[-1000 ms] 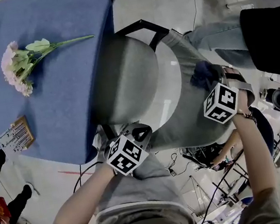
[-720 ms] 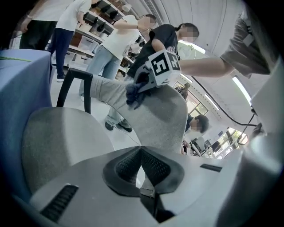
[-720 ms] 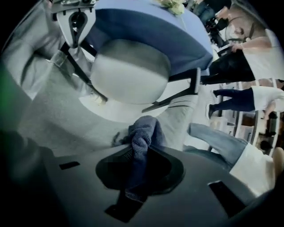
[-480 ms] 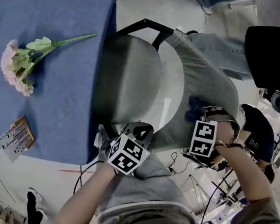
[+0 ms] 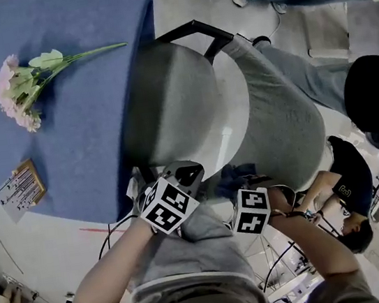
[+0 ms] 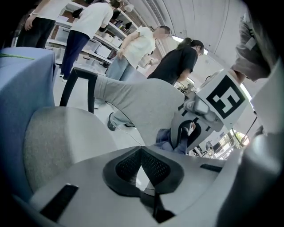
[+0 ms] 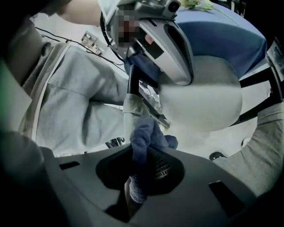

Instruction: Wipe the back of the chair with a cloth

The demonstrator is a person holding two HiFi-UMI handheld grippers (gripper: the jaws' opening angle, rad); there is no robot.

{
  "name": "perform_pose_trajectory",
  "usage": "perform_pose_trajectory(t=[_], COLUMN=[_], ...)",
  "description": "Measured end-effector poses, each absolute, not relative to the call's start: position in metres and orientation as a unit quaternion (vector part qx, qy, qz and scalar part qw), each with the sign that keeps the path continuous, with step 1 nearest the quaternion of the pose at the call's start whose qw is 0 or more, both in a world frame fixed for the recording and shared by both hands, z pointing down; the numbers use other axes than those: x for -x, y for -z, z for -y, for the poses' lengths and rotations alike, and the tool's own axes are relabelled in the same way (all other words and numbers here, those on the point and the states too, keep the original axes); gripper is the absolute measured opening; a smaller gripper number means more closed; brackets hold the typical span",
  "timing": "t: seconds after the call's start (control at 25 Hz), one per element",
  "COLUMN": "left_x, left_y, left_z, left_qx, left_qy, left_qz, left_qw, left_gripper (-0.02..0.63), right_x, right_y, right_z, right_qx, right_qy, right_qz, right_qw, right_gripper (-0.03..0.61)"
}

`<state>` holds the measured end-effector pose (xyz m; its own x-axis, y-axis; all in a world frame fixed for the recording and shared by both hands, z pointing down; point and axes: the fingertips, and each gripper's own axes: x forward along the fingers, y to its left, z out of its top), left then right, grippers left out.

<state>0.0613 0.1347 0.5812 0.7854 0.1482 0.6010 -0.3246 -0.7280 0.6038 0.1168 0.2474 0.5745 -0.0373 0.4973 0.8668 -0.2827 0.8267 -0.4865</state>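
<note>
The right tongs are clenched on the dark blue cloth, a soft, light, limp item best pinched at a bunched fold, as here. Its free end lies at the near end of the grey chair back. The left tongs are clenched empty just beside, angled gently down toward the chair seat, while the right tongs point steeply down.

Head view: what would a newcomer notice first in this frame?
The grey chair back fills the middle, with the right gripper shut on a dark blue cloth at its near edge. To the left, pink flowers lie on a blue table. The left gripper is shut with nothing in it, beside the seat.
</note>
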Motion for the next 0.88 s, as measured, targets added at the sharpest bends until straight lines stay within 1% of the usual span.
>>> perform_pose_trajectory(t=[0.08, 0.2, 0.32, 0.44, 0.6, 0.76, 0.88], left_x=[-0.060, -0.059, -0.058, -0.057, -0.055, -0.058, -0.059], left_y=[-0.583, -0.585, -0.584, -0.584, -0.586, -0.584, -0.584], left_z=[-0.135, -0.137, -0.136, -0.133, -0.127, -0.128, -0.128], left_qx=[-0.870, -0.869, -0.868, -0.866, -0.864, -0.864, -0.864], left_qy=[-0.326, -0.329, -0.330, -0.331, -0.332, -0.331, -0.330], left_qz=[0.051, 0.051, 0.051, 0.054, 0.062, 0.060, 0.059], left_qw=[0.366, 0.367, 0.368, 0.371, 0.374, 0.375, 0.376], left_gripper=[0.015, 0.015, 0.015, 0.015, 0.015, 0.015, 0.015], right_x=[-0.142, -0.206, -0.246, -0.268, -0.274, -0.267, -0.266], right_y=[-0.584, -0.597, -0.598, -0.588, -0.575, -0.568, -0.578], right_z=[-0.234, -0.187, -0.122, -0.055, 0.009, 0.043, 0.037], right_qx=[0.082, 0.056, -0.013, -0.072, -0.135, -0.169, -0.155], right_qy=[-0.249, -0.150, -0.086, -0.030, -0.002, 0.069, 0.100], right_qz=[0.645, 0.587, 0.561, 0.545, 0.556, 0.564, 0.557], right_qw=[0.718, 0.793, 0.823, 0.835, 0.820, 0.805, 0.810], right_gripper=[0.074, 0.074, 0.074, 0.074, 0.077, 0.077, 0.075])
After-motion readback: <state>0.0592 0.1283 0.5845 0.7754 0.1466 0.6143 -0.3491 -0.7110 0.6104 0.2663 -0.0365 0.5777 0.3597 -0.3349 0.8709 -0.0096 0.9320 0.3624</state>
